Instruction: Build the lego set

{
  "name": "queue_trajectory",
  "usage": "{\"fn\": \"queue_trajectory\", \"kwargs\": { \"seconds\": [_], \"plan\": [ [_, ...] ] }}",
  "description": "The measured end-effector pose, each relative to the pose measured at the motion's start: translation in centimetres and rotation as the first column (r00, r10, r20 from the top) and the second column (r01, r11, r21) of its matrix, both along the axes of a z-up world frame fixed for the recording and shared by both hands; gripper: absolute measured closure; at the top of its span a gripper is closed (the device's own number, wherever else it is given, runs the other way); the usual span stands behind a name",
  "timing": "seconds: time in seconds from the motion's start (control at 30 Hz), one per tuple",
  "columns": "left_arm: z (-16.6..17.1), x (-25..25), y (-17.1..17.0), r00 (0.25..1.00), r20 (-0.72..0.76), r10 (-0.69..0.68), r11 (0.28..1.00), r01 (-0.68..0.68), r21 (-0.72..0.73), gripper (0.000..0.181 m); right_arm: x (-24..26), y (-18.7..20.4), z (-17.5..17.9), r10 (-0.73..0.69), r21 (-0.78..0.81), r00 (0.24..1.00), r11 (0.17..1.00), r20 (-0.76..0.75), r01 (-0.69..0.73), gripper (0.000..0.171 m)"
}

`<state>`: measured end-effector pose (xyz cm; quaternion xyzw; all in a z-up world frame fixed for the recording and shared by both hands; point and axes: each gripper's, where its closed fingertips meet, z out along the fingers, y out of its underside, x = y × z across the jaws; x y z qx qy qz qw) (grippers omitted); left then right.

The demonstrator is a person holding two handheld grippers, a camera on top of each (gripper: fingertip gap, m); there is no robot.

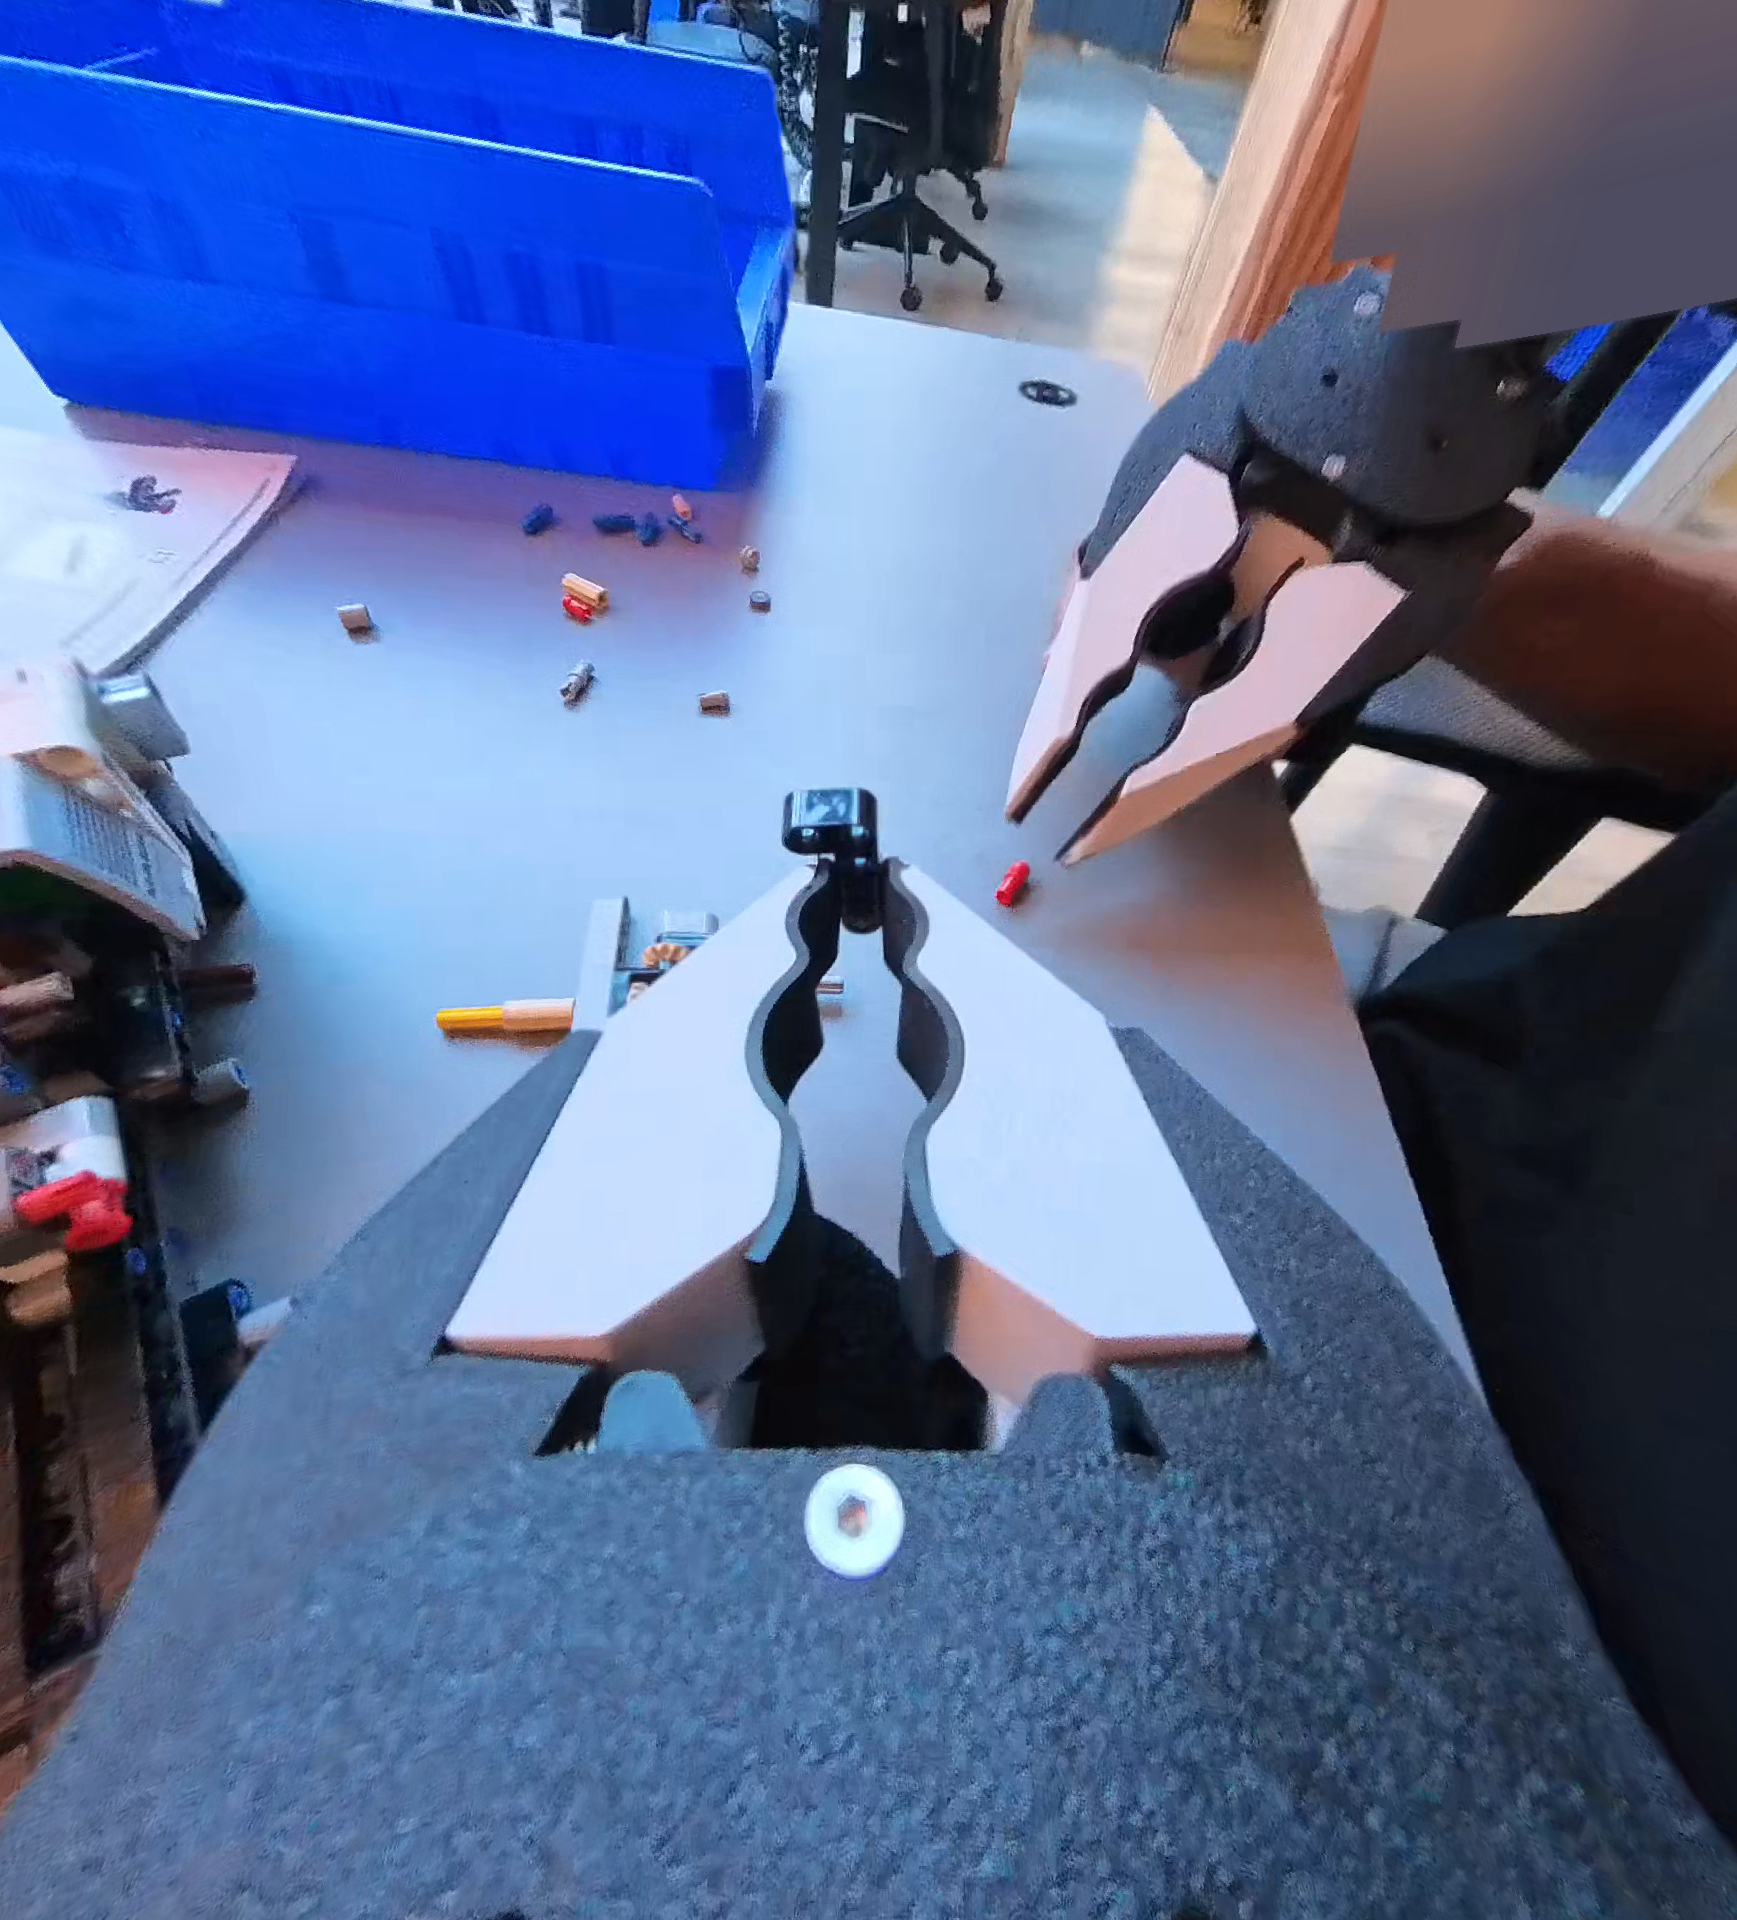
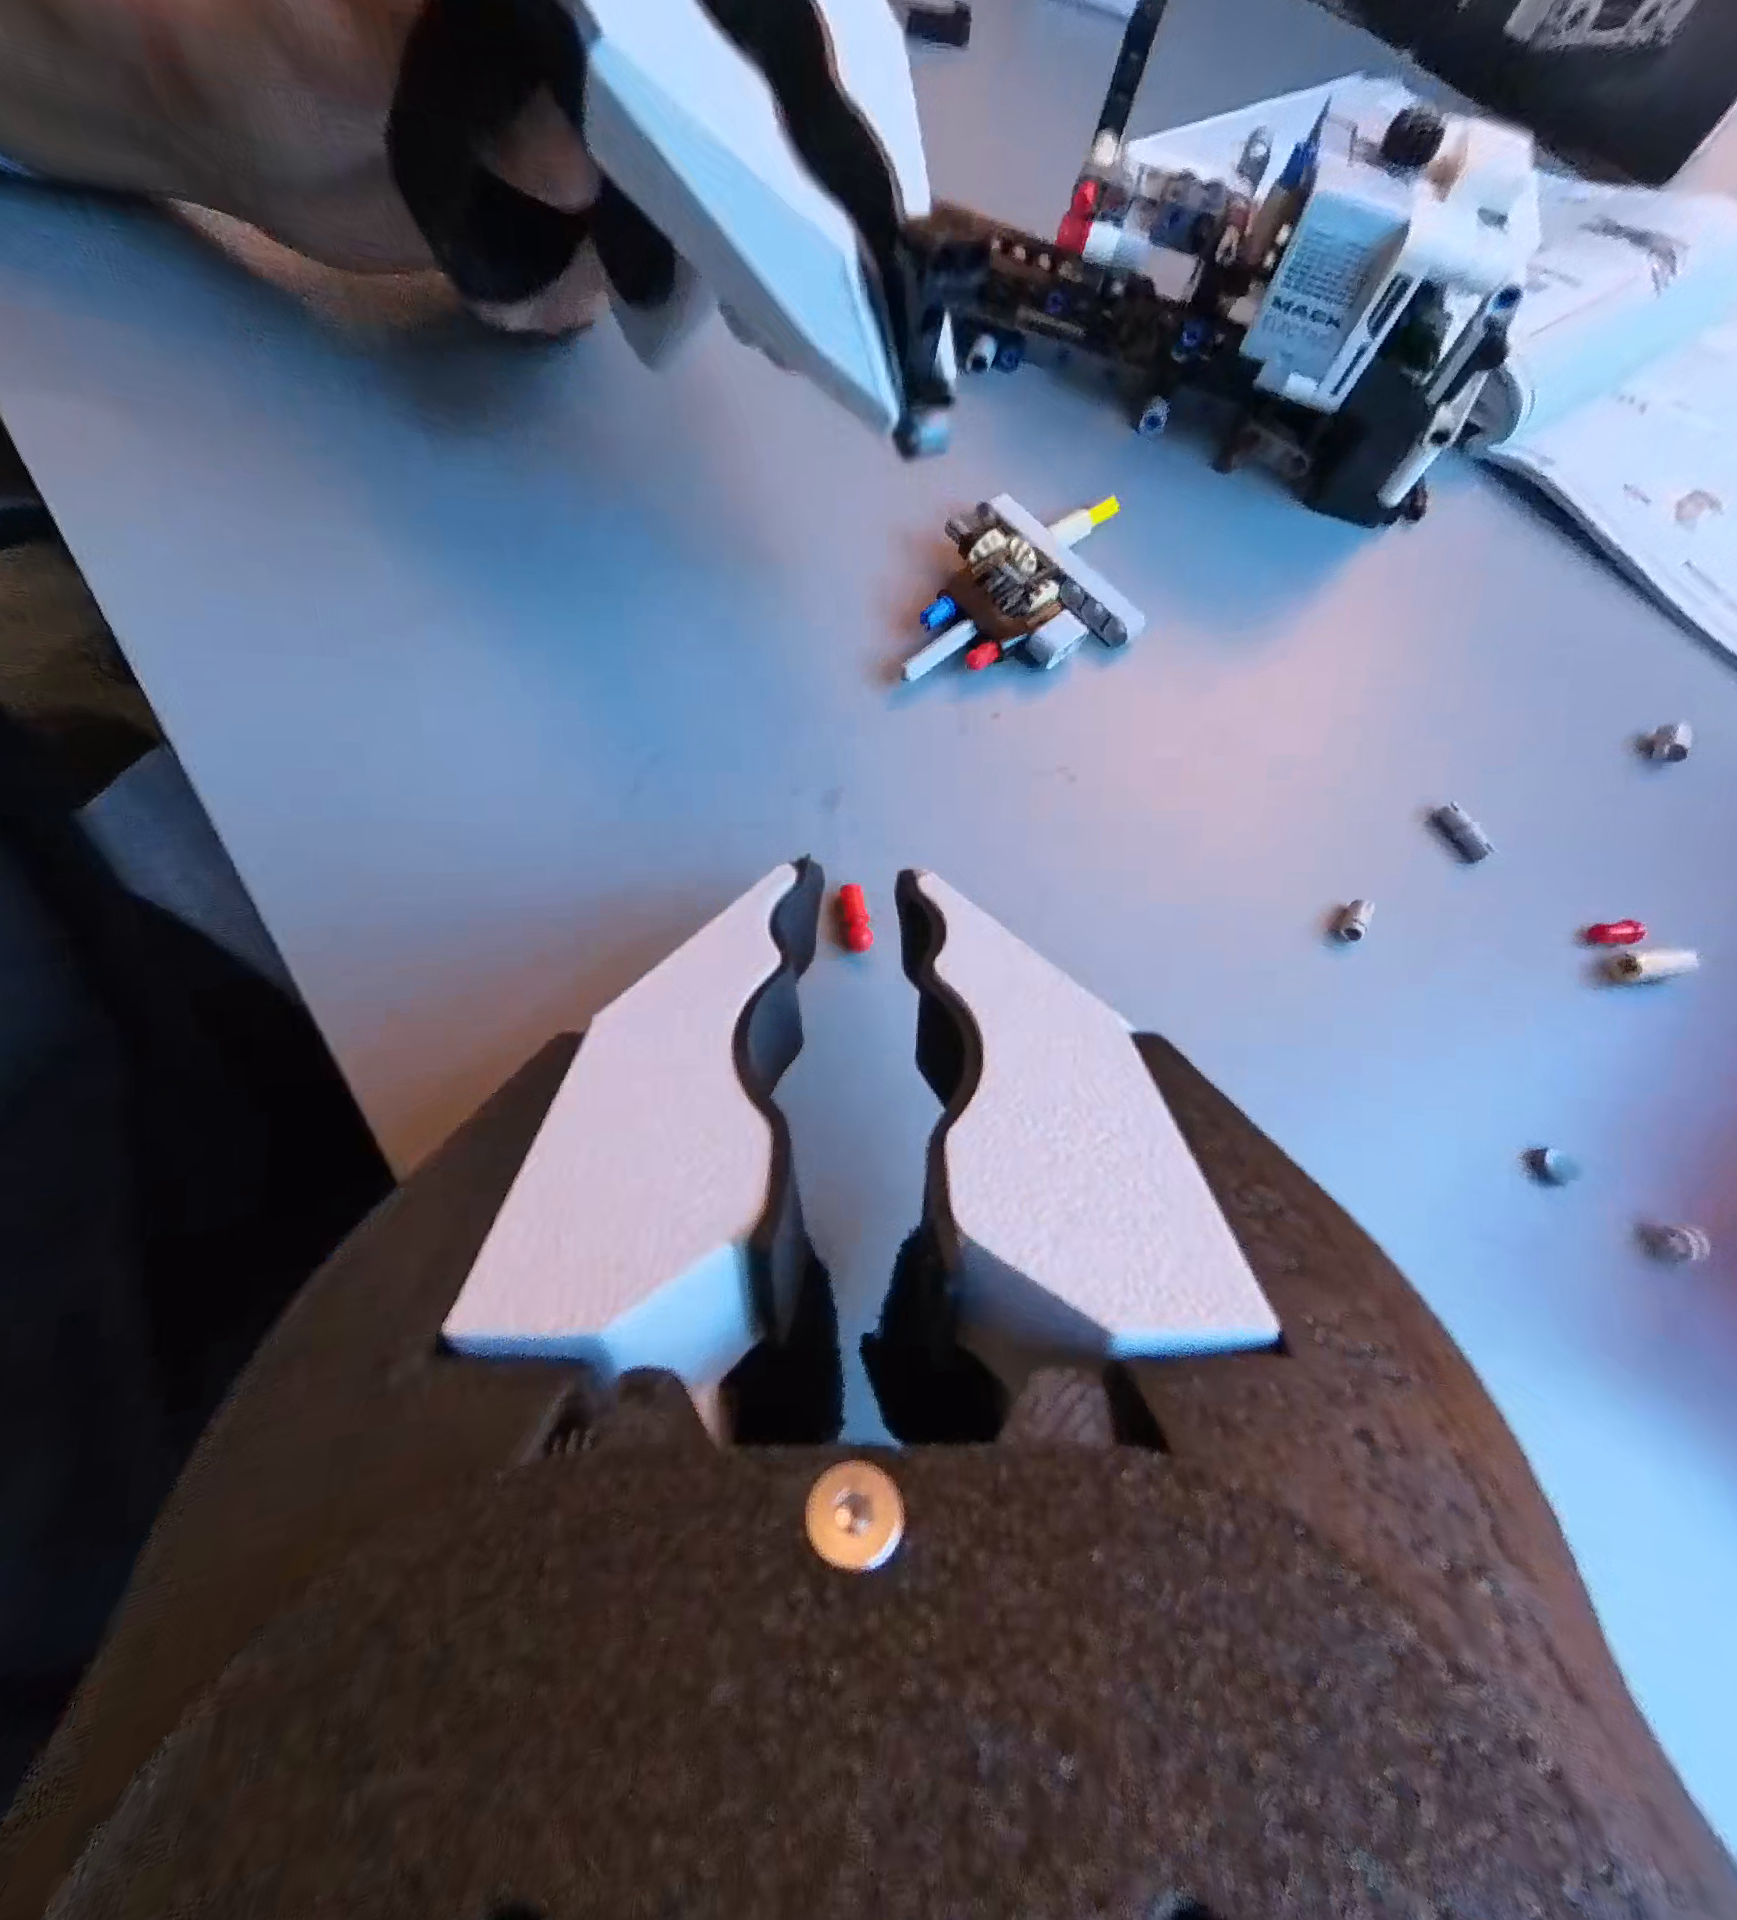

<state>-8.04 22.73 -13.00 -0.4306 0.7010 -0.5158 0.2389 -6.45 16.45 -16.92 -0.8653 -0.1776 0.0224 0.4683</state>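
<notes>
My left gripper (image 1: 853, 878) is shut on a small black Lego connector (image 1: 831, 821), which sticks out past the fingertips above the grey table (image 1: 428, 790). My right gripper (image 2: 856, 873) is open and low over the table, and a small red pin (image 2: 853, 916) lies on the table between its fingertips, ungripped. In the left wrist view the right gripper (image 1: 1040, 836) hangs at the right, with the red pin (image 1: 1012, 883) just left of its tips. A small grey sub-assembly (image 2: 1020, 587) with a gear and a yellow axle lies mid-table. The left gripper (image 2: 918, 431) shows at the top of the right wrist view.
A partly built truck model (image 2: 1311, 312) stands beside an open instruction booklet (image 2: 1674, 499). A blue bin (image 1: 376, 260) stands at the far side of the table. Loose pins and connectors (image 1: 583, 597) are scattered between the bin and the sub-assembly. The table edge runs close by my right gripper. The gap from one gripper's tips to the other's is roughly 8 cm.
</notes>
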Motion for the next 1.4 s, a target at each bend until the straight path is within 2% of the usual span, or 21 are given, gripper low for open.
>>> {"fn": "queue_trajectory", "kwargs": {
  "seconds": [0.1, 0.23, 0.43, 0.5, 0.57, 0.67, 0.73, 0.83, 0.93, 1.1, 1.17, 1.4],
  "plan": [
    [0.3, -0.1, 0.2, 1.0, -0.009, 0.004, 0.999, -0.005, -0.047, 0.176, 0.2, -0.1, -1.0, 0.006, -0.055, 1.0, 0.998, 0.031, -0.004, 0.158],
    [0.0, -0.1, 0.2, 1.0, -0.022, 0.014, 0.999, -0.014, -0.039, 0.176, 0.4, -0.4, -1.9, 0.024, -0.114, 0.999, 0.993, 0.038, -0.02, 0.159],
    [0.1, 0.0, 0.4, 0.999, -0.028, 0.017, 0.998, -0.019, -0.057, 0.176, 0.3, -0.4, -2.0, 0.051, -0.141, 0.999, 0.989, -0.021, -0.053, 0.159],
    [0.1, 0.0, 0.4, 0.999, -0.031, 0.019, 0.998, -0.021, -0.061, 0.176, 0.1, -0.3, -2.0, 0.067, -0.139, 0.998, 0.988, -0.012, -0.068, 0.166],
    [0.0, 0.1, 0.4, 0.999, -0.035, 0.023, 0.998, -0.025, -0.059, 0.176, 0.1, -0.2, -2.0, 0.071, -0.134, 0.997, 0.988, 0.002, -0.071, 0.167],
    [-0.1, 0.5, 1.2, 0.995, -0.027, 0.092, 0.995, -0.093, -0.034, 0.176, 0.0, 0.1, -2.0, 0.059, -0.132, 0.998, 0.99, 0.011, -0.057, 0.167],
    [0.3, 0.7, 1.2, 0.993, -0.009, 0.117, 0.991, -0.118, -0.056, 0.176, 0.2, 1.0, -1.4, 0.005, -0.083, 1.0, 0.997, 0.026, -0.003, 0.167],
    [1.0, 0.7, 1.3, 0.99, 0.025, 0.137, 0.987, -0.134, -0.093, 0.176, -0.7, 3.1, 1.6, -0.07, 0.061, 0.993, 0.995, -0.092, 0.076, 0.167],
    [1.6, 0.5, 1.1, 0.991, 0.057, 0.124, 0.986, -0.116, -0.116, 0.176, -1.0, 4.8, 4.4, -0.146, 0.156, 0.938, 0.967, -0.314, 0.203, 0.167],
    [2.4, 0.2, 0.5, 0.987, 0.123, 0.103, 0.99, -0.09, -0.107, 0.176, -0.9, 5.6, 6.1, -0.156, 0.129, 0.725, 0.938, -0.67, 0.321, 0.167],
    [2.5, 0.2, 0.3, 0.985, 0.138, 0.1, 0.992, -0.088, -0.091, 0.176, -1.2, 5.7, 6.5, -0.143, 0.12, 0.683, 0.939, -0.717, 0.323, 0.168],
    [2.8, 0.3, 0.0, 0.982, 0.161, 0.102, 0.992, -0.089, -0.085, 0.176, -1.9, 5.7, 6.5, -0.137, 0.096, 0.619, 0.94, -0.773, 0.327, 0.168]
  ]
}}
